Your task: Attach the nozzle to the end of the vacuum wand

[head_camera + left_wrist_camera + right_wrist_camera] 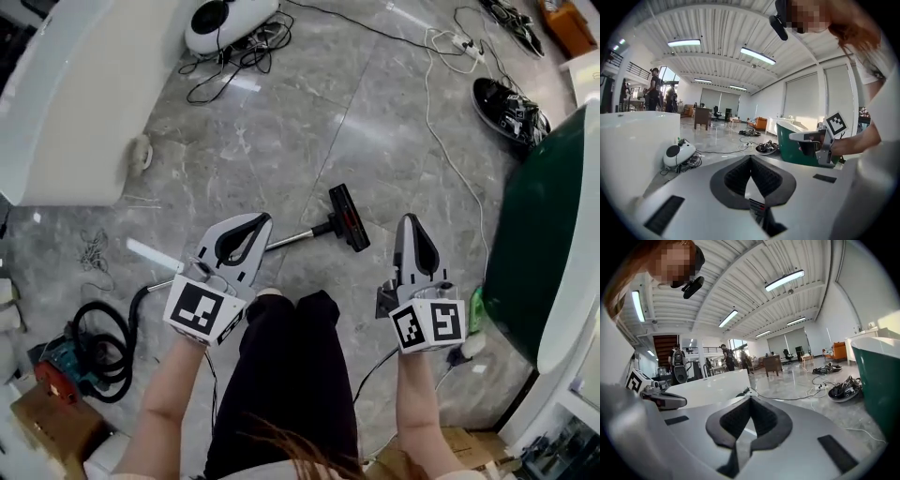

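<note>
Legs: black trousers (292,375) are seen directly below the camera, on the near side of the nozzle.
Left gripper (255,223): held above the floor, near and left of the nozzle; its jaws are closed tip to tip and nothing is held.
Right gripper (411,223): held above the floor, near and right of the nozzle; its jaws are likewise pressed together and empty.
Wand (296,238): laid flat on the floor, its far end seated at the nozzle's neck; its near stretch is covered by the left gripper.
Nozzle (349,217): a black floor head resting on the floor between the two grippers, just beyond them, untouched by either.
Hose (105,349): coiled black, well to the near left of the nozzle, beside the red and teal vacuum body (54,373).
Cardboard box (49,422): set nearer still than the hose, far left of the nozzle.
Floor (281,141): grey marble; a broad bare stretch is left open beyond and left of the nozzle.
White tub (66,103): its long edge bounds that stretch on the nozzle's far left.
Green tub (539,234): its curved rim closes the nozzle's right side, near the right gripper.
Cable (433,112): a white line is trailed across the floor to the far right of the nozzle.
Round white machine (225,19): parked farthest beyond the nozzle, ringed by black cords.
</note>
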A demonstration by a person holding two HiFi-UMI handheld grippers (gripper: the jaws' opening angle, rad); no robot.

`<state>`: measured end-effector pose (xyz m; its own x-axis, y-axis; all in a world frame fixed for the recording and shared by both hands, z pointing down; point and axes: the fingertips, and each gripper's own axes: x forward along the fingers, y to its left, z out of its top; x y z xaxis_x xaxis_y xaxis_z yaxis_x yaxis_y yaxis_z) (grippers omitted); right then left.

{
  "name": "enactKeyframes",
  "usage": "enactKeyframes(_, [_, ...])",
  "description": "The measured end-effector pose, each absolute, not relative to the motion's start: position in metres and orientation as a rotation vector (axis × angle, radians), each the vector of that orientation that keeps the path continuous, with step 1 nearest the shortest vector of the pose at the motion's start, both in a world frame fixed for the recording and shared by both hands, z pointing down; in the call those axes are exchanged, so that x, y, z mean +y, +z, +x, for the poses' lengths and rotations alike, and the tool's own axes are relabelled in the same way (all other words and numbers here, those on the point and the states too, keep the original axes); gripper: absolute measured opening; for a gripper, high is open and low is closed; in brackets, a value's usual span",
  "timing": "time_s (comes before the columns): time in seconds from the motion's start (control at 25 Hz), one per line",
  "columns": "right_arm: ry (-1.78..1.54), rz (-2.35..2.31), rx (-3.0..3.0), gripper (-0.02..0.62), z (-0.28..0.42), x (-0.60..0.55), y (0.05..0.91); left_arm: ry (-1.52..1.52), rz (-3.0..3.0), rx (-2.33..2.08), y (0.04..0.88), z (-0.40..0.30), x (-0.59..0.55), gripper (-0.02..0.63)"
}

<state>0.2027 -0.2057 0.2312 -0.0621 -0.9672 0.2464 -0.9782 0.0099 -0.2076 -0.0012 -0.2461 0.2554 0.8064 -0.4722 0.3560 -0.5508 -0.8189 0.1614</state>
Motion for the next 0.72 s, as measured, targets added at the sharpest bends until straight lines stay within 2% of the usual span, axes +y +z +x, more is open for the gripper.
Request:
enactKeyframes(0.4, [0.422, 2.174, -2.214, 0.015, 0.207, -0.16, 0.018, 0.35, 2.729, -0.911, 0.034, -0.044, -0.218, 0.009])
enactKeyframes(0.72, [0.352, 2.23, -2.21, 0.015, 0.197, -0.133, -0.081, 0.335, 2.761, -1.005, -0.061, -0.088, -0.192, 0.009])
